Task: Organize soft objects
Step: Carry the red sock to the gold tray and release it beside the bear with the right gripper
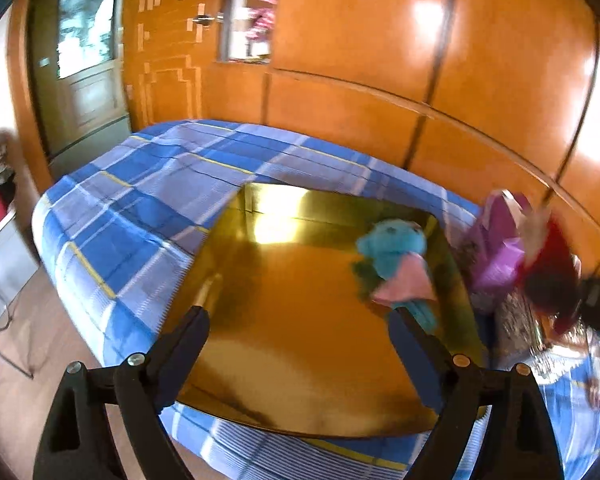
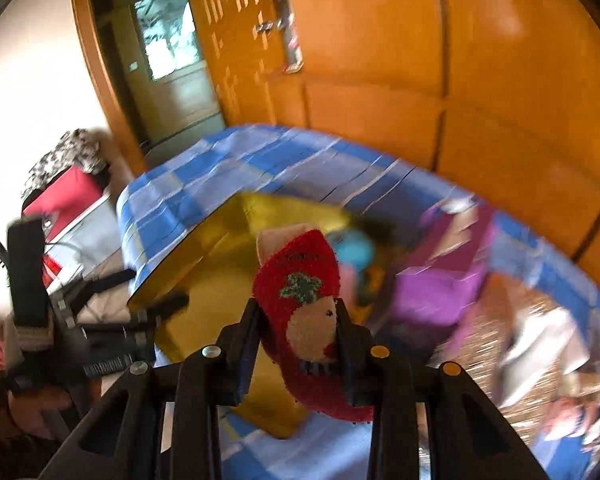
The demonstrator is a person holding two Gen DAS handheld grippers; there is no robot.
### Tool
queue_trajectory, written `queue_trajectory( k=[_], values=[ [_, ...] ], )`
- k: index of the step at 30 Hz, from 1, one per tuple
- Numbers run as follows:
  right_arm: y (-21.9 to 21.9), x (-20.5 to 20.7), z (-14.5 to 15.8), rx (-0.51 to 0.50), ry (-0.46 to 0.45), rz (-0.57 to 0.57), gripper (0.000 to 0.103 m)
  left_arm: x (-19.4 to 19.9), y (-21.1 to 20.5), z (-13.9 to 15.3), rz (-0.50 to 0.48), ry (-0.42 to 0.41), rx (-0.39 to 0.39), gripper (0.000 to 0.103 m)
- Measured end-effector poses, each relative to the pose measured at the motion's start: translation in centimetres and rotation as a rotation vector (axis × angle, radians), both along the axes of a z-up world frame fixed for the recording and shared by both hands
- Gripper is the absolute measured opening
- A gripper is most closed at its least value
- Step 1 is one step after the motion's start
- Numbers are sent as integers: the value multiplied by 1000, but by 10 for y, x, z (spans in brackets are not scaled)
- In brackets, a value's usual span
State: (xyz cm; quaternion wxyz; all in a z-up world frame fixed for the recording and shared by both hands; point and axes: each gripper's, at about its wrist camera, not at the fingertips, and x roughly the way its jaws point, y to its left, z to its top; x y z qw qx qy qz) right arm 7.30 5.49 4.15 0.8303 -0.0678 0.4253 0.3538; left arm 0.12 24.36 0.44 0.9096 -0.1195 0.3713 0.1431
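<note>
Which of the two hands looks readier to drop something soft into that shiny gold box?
The right. The right gripper is clamped on a red sock above the gold box. The left gripper hangs open and empty.

Bed cover [image 1: 140, 208]: blue and lavender plaid, thin yellow and white lines. Tray [image 1: 300, 340] on it: shiny gold, mirror-like, reflecting orange. Plush toy [image 1: 396, 256] at the tray's right edge: turquoise with a pink patch. Sock [image 2: 308, 312]: fuzzy red, cream cuff, beige face with red nose, green sprig. Bag [image 2: 440, 292] off the tray's right edge: purple, blurred; probably glittery gold fabric beside it. Both grippers black.
</note>
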Motion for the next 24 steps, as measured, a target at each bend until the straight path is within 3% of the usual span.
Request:
queue_trajectory(
  k=[6,11,13,24],
  values=[
    [30,-3,-51,-14,114,20,34,-7,20,6,82,-21,14,97],
    [34,-1,-76,-31,176,-2,38,-9,20,7,75,-30,16,99],
    [33,-1,-79,-39,167,-12,44,-9,17,7,71,-29,20,100],
    [9,-16,-62,-25,75,-70,45,-10,-6,16,14,-48,61,100]
  ],
)
